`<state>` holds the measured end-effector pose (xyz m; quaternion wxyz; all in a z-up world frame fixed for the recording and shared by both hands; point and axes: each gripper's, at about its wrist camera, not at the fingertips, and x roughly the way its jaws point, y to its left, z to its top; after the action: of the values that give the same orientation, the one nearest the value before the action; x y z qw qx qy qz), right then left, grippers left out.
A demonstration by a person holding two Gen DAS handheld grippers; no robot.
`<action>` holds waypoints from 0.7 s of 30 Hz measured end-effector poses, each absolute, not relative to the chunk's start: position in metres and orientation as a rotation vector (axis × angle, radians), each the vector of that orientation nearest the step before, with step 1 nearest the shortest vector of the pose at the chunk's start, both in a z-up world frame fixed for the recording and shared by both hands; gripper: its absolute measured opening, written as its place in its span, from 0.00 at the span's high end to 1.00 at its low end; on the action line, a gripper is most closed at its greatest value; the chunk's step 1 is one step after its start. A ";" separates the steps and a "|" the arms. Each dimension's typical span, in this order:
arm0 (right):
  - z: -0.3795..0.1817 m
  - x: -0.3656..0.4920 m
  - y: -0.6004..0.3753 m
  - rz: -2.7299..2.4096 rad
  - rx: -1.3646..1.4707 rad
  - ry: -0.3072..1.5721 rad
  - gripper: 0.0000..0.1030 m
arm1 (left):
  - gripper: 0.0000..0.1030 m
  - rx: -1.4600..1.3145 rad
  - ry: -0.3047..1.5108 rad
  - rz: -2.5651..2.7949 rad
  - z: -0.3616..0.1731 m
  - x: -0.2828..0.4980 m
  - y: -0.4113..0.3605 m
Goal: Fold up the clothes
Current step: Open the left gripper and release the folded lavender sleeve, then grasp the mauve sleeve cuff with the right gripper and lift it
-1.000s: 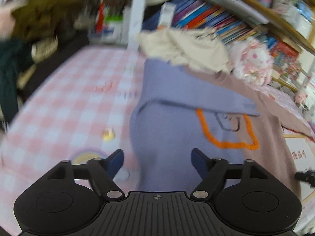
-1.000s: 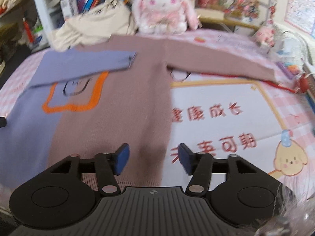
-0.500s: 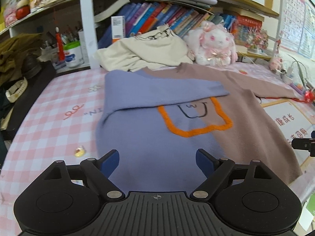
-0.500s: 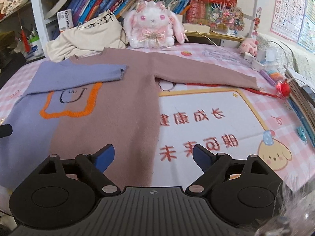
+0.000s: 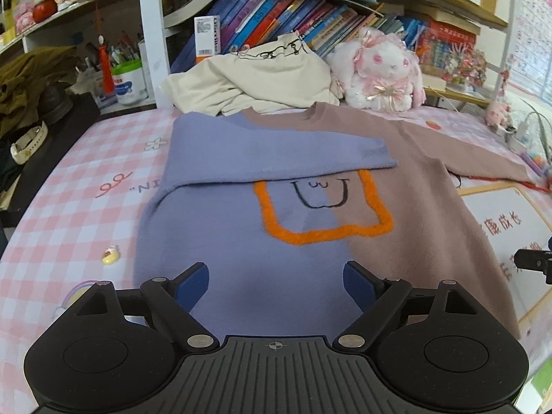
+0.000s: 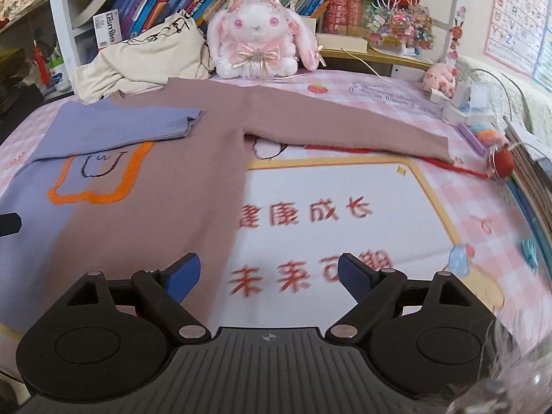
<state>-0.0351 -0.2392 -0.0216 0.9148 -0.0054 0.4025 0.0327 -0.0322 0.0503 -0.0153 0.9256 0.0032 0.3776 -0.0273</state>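
Observation:
A two-tone sweater [image 5: 248, 241] [image 6: 145, 207], lilac on one half and dusty pink on the other with an orange outline, lies flat on the pink checked table. Its lilac sleeve [image 5: 276, 155] [image 6: 117, 127] is folded across the chest. The pink sleeve [image 6: 345, 127] stretches out to the right. My left gripper [image 5: 276, 283] hovers open above the lilac hem, holding nothing. My right gripper [image 6: 269, 276] is open over the sweater's right hem edge and the printed mat [image 6: 345, 214]. The right gripper's tip [image 5: 531, 262] shows at the left view's edge.
A cream garment [image 5: 255, 79] [image 6: 145, 62] is heaped behind the sweater, beside a plush rabbit [image 6: 258, 41]. Bookshelves [image 5: 276, 17] rise at the back. A small yellow trinket [image 5: 111, 254] lies left of the sweater. A red cord and ball [image 6: 500, 164], cables and books crowd the right edge.
Both grippers have pulled back from the sweater, and the right jaws opened wider. The left view swung from the left side to face the sweater squarely. The sweater has not moved.

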 end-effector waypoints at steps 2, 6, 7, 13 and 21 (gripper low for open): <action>-0.020 -0.026 -0.255 0.077 -0.009 0.825 0.16 | 0.15 -0.004 0.776 -0.038 -0.014 -0.029 0.039; -0.019 -0.008 -0.292 0.094 0.007 0.820 0.16 | 0.15 -0.023 0.782 -0.012 -0.014 -0.022 0.012; -0.019 -0.004 -0.301 0.097 0.015 0.821 0.16 | 0.15 -0.028 0.783 -0.008 -0.014 -0.021 0.004; -0.021 0.024 -0.359 0.101 0.059 0.816 0.18 | 0.15 -0.052 0.791 0.039 -0.017 -0.017 -0.037; -0.025 0.067 -0.436 0.067 0.094 0.794 0.27 | 0.15 -0.054 0.840 0.131 -0.022 -0.027 -0.074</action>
<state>0.0668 -0.4360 -0.0251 0.9206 0.0459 0.3864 0.0325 -0.0265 -0.0740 -0.0220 0.9106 -0.0260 0.4075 0.0636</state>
